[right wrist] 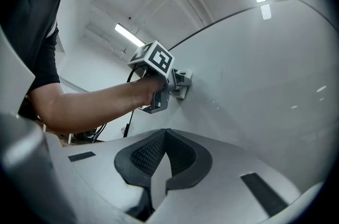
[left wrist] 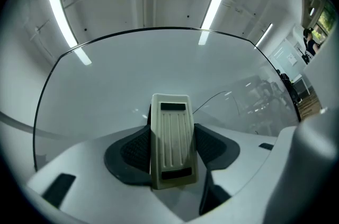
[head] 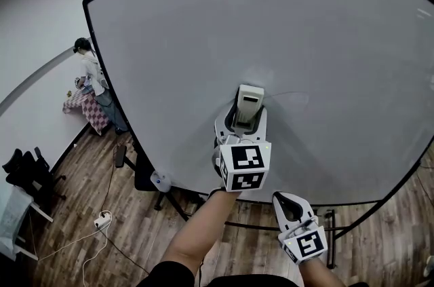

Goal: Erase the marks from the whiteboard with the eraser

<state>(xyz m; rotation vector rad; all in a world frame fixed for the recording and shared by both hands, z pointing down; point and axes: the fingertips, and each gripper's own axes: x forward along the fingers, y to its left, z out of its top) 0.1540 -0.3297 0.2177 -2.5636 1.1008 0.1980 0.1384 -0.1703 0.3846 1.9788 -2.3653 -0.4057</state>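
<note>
Board: big whiteboard [head: 190, 41], one thin line [head: 293, 94].
Left gripper [head: 241, 121]: squeezing my eraser [head: 248, 102] by its sides — light, hard, I think.
Right gripper [head: 291, 205]: jaws together, empty.

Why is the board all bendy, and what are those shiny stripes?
Head view: the wide lens bends the whiteboard's straight edges. Left gripper view: the stripes are ceiling lights mirrored on it, above the eraser. Right gripper view: one more near its top edge.
</note>
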